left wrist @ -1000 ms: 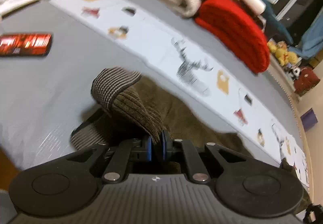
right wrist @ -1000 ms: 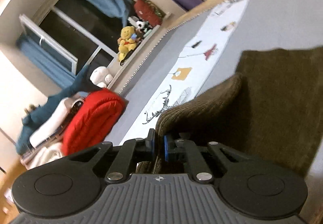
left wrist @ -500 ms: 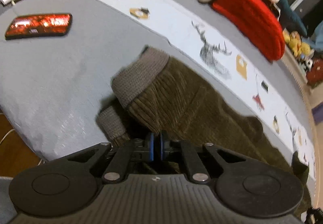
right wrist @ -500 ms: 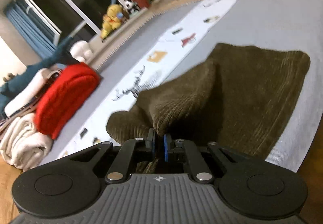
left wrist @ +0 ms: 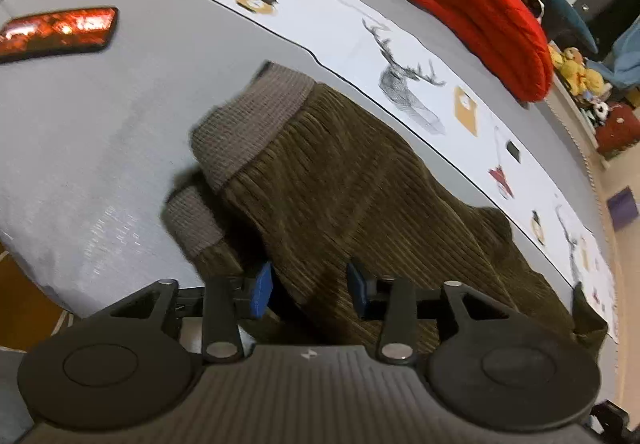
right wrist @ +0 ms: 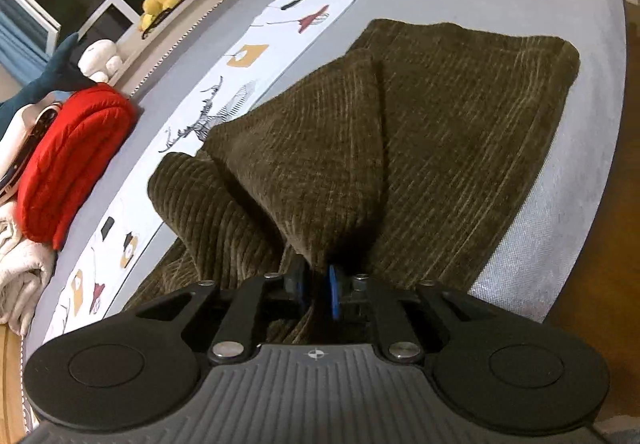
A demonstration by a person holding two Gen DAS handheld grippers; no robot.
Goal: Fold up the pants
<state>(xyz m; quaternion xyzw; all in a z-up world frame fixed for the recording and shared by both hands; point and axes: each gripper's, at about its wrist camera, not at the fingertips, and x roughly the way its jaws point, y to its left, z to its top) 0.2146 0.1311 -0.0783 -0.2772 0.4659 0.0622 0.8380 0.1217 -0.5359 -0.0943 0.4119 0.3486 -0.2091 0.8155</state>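
Here both tongs, left tongs (left wrist: 310, 286) and right tongs (right wrist: 316, 290), are opening over the pants (left wrist: 340, 180).

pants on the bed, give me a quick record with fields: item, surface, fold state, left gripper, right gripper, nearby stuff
item: brown corduroy pants with grey ribbed cuffs
surface: grey bed cover
fold state: folded over, top layer bunched, not flat
left gripper: jaws opening, pads apart, fabric between them
right gripper: jaws opening, narrow gap, fabric bunched at its tips
nearby stuff: red cushion, printed white strip, phone
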